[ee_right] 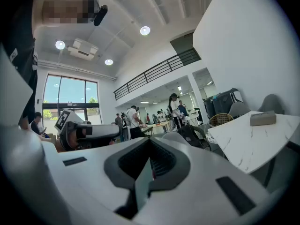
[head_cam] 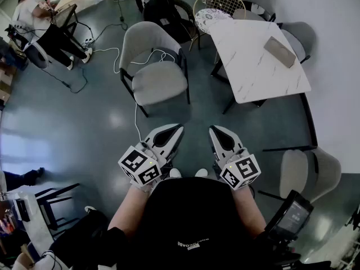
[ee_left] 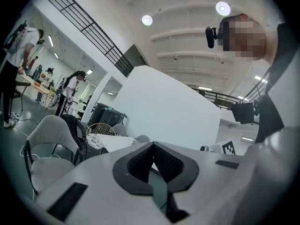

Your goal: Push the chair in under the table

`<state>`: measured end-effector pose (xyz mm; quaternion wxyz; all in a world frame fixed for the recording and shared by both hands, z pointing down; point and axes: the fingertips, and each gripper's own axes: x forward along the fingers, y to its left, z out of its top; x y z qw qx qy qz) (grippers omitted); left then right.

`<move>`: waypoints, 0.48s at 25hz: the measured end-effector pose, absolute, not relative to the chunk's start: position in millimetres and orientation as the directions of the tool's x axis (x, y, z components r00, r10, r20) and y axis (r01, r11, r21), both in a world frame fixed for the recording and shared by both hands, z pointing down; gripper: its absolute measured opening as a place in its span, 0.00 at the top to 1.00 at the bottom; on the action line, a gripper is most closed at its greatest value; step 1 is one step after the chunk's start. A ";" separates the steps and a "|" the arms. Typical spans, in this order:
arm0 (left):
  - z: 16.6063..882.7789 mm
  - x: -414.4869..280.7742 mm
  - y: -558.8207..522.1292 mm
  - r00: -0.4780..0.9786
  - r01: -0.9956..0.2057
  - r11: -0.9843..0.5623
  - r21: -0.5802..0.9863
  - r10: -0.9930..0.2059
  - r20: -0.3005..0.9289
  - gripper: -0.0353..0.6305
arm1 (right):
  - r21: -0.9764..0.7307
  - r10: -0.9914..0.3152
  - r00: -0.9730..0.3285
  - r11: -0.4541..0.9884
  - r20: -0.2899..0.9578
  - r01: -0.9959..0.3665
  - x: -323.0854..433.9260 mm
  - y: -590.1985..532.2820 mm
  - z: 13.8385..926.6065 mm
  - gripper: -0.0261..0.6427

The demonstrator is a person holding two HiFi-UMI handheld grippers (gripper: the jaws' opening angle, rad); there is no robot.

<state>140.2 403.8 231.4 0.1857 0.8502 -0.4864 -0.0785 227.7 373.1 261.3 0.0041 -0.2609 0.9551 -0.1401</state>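
A grey padded chair [head_cam: 153, 67] with black legs stands pulled out on the floor, left of the white marble table [head_cam: 247, 66]. Both grippers are held level in front of the person's body, well short of the chair and touching nothing. The left gripper [head_cam: 178, 130] is shut and empty, as is the right gripper [head_cam: 215, 130] beside it. In the left gripper view the jaws [ee_left: 152, 167] meet, with the chair [ee_left: 47, 149] low at the left and the table [ee_left: 115, 143] behind. The right gripper view shows closed jaws [ee_right: 150, 165] and the table [ee_right: 248, 144] at the right.
A grey box [head_cam: 279, 51] lies on the table. A gold wire chair [head_cam: 216, 5] and grey chairs [head_cam: 295, 34] ring the table; another grey chair [head_cam: 306, 172] stands at lower right. A white cable [head_cam: 135, 114] runs along the floor. People work at a far table [head_cam: 39, 21].
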 end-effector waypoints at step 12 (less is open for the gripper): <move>236.6 164.3 398.2 0.534 -0.799 -0.473 0.372 -0.842 0.077 0.94 | -0.266 -0.498 -0.865 0.827 0.064 -0.496 243.9 370.2 259.7 0.94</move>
